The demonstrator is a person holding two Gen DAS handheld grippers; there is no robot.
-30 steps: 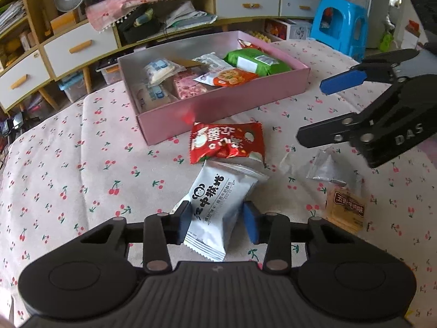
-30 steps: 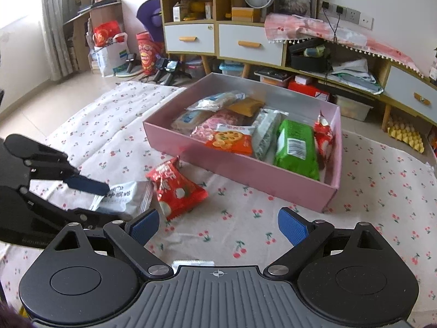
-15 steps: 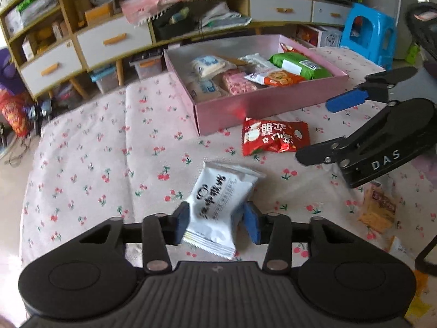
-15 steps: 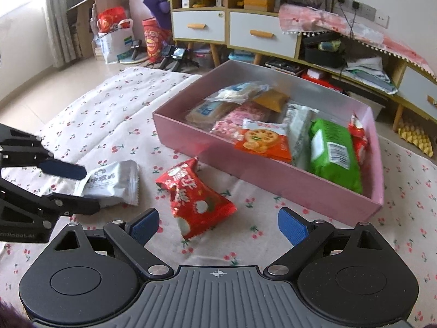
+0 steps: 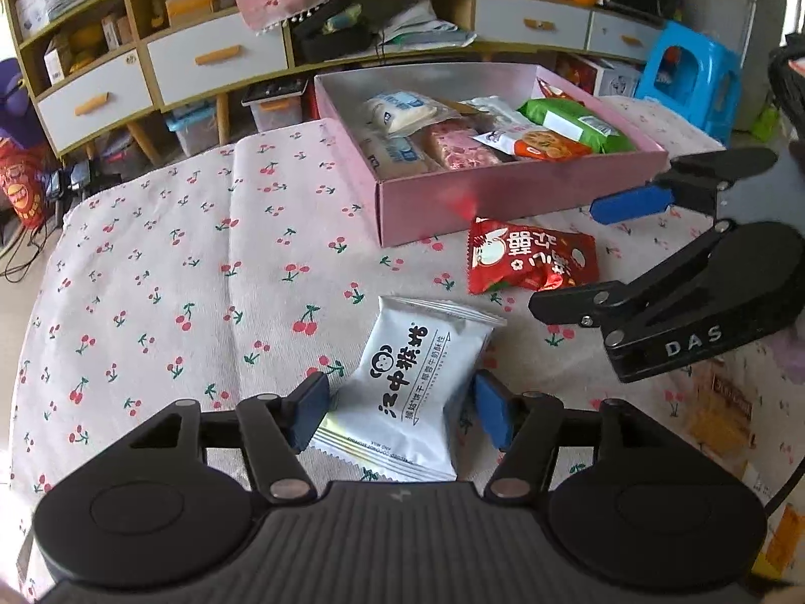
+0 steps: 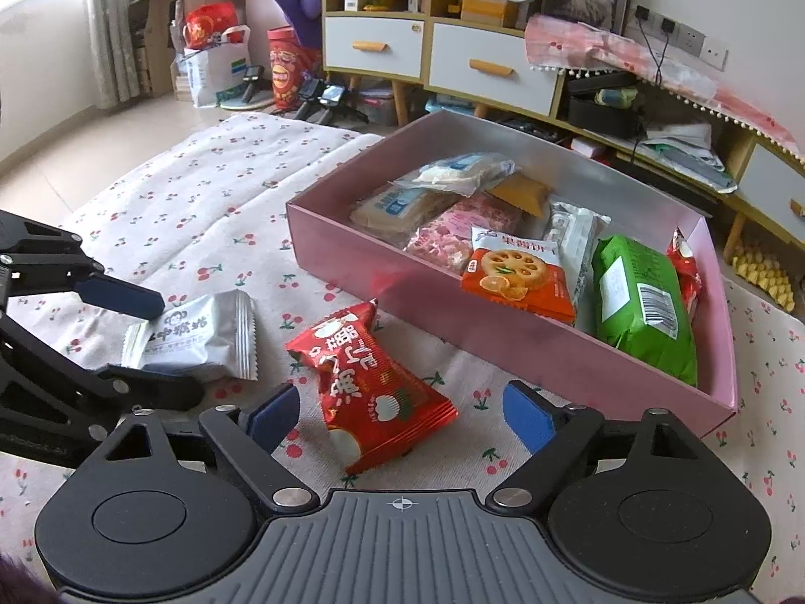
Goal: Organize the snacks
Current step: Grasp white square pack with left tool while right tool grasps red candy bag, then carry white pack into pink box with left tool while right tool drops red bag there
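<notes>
Two hand-held grippers work over a table spread with a cherry-print tablecloth [image 5: 151, 261]. A shallow pink box [image 6: 503, 322] sits toward the far edge of the table, already filled with wrapped snacks: pale biscuit packs at its far-left end, an orange cracker packet [image 6: 518, 272] against the near wall, and a green packet [image 6: 641, 302] at the right end.

Two snacks lie loose on the cloth, just outside the box's near wall. The white biscuit packet [image 5: 417, 392] with black lettering rests flat between the fingers of the left gripper [image 5: 400, 415]. Its jaws have just been opening and now stand partly apart, with a gap visible on each side of the wrapper, so the blue pads no longer press it; it looks set down here rather than carried.

The red snack packet [image 6: 372, 382] lies crumpled beside the white one, nearer the box. The right gripper [image 6: 400, 415] hangs over it, jaws wide and lately narrowing a little, one pad on either side and neither touching. That straddling stance suggests a grasp being lined up across the packet's width, probably to lift it over the low pink wall.

A brown wrapped snack [image 5: 724, 412] lies toward the right edge of the table, partly hidden behind the right gripper.
</notes>
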